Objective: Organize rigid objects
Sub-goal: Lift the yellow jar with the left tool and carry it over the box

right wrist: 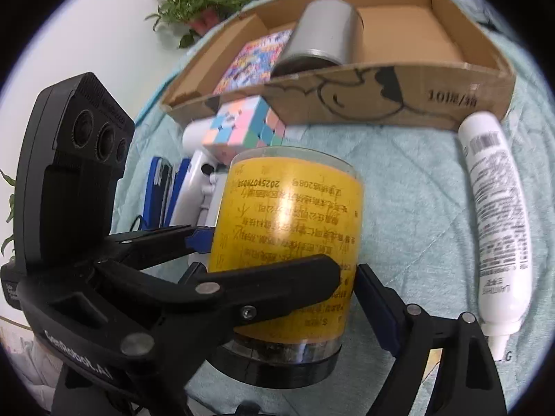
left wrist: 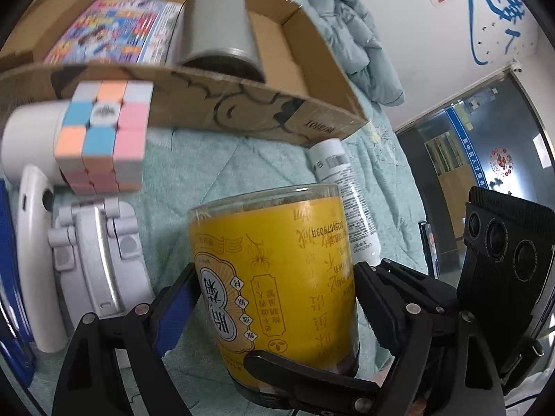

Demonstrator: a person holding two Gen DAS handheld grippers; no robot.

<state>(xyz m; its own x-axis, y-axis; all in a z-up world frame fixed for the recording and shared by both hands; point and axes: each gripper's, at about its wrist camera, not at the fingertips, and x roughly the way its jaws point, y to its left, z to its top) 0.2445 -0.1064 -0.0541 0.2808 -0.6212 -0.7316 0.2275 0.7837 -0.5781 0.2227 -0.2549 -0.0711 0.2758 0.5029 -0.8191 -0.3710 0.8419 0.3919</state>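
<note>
A clear jar with a yellow label (left wrist: 277,277) is held upside down, black lid toward me, between both grippers. My left gripper (left wrist: 274,298) is shut on the jar. My right gripper (right wrist: 281,277) is shut on the same jar (right wrist: 288,235), and the left gripper's fingers (right wrist: 270,277) cross in front of it there. The right gripper's body (left wrist: 503,260) shows at the right of the left wrist view. An open cardboard box (left wrist: 242,104) (right wrist: 381,100) lies beyond, holding a grey metal tin (left wrist: 218,27) (right wrist: 322,31) and a colourful booklet (left wrist: 114,31) (right wrist: 256,59).
A pastel puzzle cube (left wrist: 104,138) (right wrist: 242,124) rests on a white device (left wrist: 97,260) left of the jar. A white tube (left wrist: 347,201) (right wrist: 496,215) lies on the teal quilt (left wrist: 225,173) at the right. Blue items (right wrist: 163,187) lie far left. A potted plant (right wrist: 204,3) stands behind.
</note>
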